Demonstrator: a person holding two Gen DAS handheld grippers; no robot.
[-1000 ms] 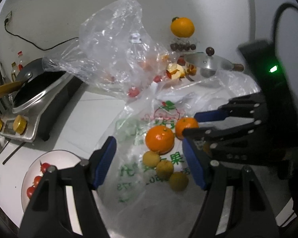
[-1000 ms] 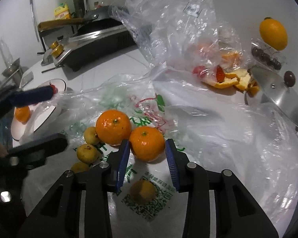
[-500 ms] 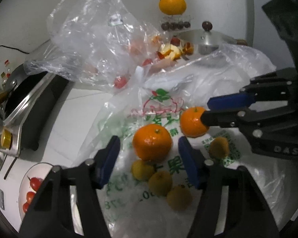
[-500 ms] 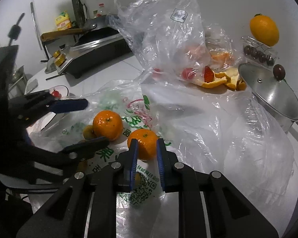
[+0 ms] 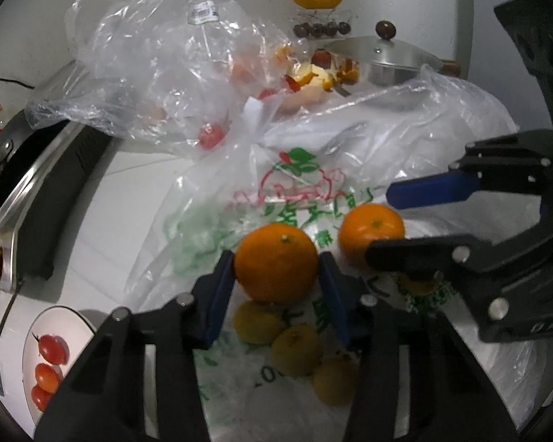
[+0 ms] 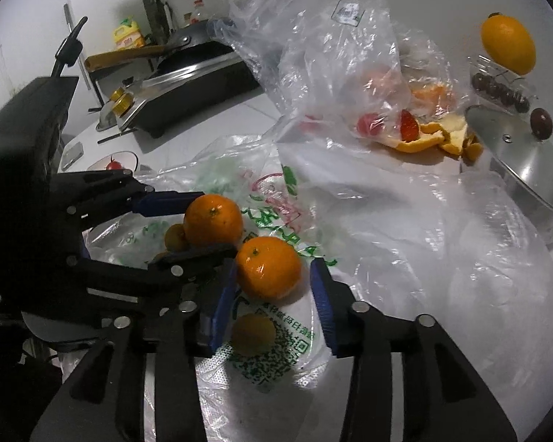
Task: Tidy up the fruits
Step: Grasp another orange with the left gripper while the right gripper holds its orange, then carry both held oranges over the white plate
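**Oranges on the printed bag, one between each pair of jaws**

Oranges lie on a printed plastic bag [image 5: 295,188] that is spread on the white counter, and we take this bag as our landmark. On its middle we see two oranges side by side. The left gripper [image 5: 276,287] has the bigger orange [image 5: 276,265] between its blue pads. Its jaws have just been closing, and both pads now seem to touch the fruit at its sides, so we read it as a grip. The right gripper [image 6: 272,287] stands around the second orange [image 6: 268,267]. Its jaws have just been opening; the left pad is at the skin, but the right pad stands apart from it, so the fruit is not clamped.

On the near edge of the bag, under the left gripper, lie several small yellow fruits [image 5: 295,344]; one more [image 6: 252,333] lies just below the right gripper.

Behind the bag, a clear plastic bag [image 5: 158,55] stands crumpled, with red fruit inside. To the right behind the bag are orange peels [image 6: 435,136] and a steel pot lid [image 6: 523,169]. To the left of the bag we see a white plate [image 5: 73,316] with small tomatoes [image 5: 49,368], and further a cooker [image 5: 37,184].
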